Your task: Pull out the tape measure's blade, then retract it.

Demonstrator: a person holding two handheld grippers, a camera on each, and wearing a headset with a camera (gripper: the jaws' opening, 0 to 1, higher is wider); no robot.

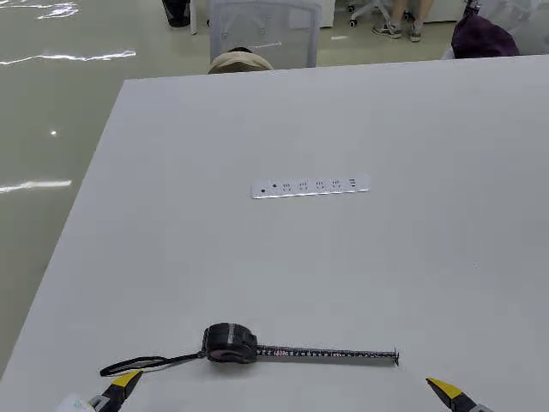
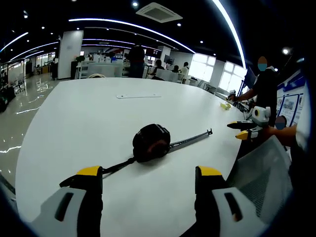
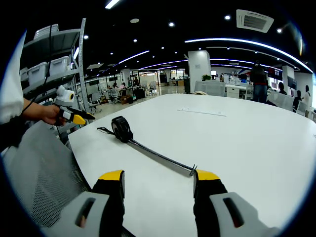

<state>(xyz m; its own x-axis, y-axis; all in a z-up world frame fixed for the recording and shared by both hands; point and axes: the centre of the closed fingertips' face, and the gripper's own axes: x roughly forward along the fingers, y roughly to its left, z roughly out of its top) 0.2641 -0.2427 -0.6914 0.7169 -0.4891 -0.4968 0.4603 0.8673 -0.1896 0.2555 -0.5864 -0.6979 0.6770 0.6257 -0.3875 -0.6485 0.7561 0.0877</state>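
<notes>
Left gripper (image 2: 149, 172) and right gripper (image 3: 159, 175) jaws gape, holding nothing. The tape case (image 1: 229, 342) looks hard; grab the thin, bendy blade (image 1: 330, 353) by its hook (image 1: 396, 355).

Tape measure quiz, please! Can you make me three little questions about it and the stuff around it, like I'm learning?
1. True or false: the tape measure has its blade pulled out along the table.
2. What lies farther along the table, past the tape measure? A) a power strip B) a hammer C) a cup
3. Fill in: the strap lies toward the ___ gripper.

Key: 1 true. 2 A. 3 left. The left gripper looks over the strap, and the right gripper faces the blade's far end. Both are open and hold nothing.
</notes>
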